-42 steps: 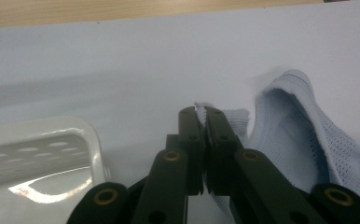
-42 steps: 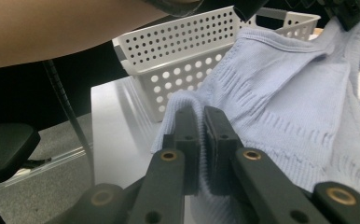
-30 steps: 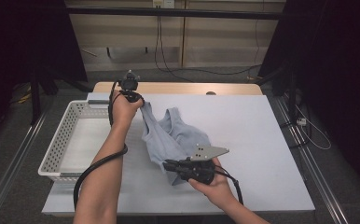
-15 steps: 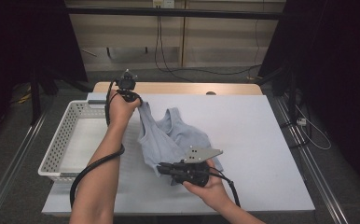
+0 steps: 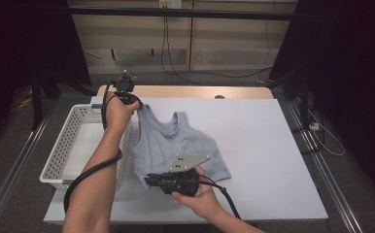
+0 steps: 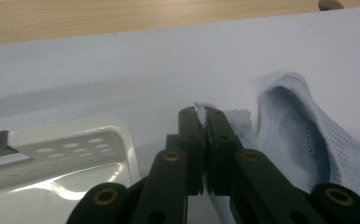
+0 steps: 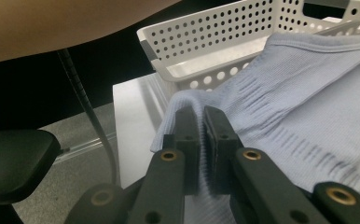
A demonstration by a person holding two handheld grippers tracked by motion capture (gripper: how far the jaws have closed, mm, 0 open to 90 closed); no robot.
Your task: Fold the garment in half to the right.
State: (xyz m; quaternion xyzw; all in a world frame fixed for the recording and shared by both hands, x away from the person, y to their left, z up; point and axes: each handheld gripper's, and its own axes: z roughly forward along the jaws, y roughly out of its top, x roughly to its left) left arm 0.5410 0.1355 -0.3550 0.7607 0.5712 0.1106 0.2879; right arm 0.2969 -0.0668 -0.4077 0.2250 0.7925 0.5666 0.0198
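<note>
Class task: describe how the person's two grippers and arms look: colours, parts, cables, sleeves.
Both the left gripper and right gripper are black with flat paired jaws and brass-coloured pivot rivets. The right carries a grey three-cornered plate. A black cable trails from each. Forearms are bare, without sleeves.

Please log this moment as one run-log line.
left gripper: shut on tank top strap | right gripper: shut on hem | garment: on table beside basket

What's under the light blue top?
The light blue knitted tank top lies on the white tabletop; its left edge sits against the white perforated plastic basket. Whatever lies beneath the cloth is covered.
</note>
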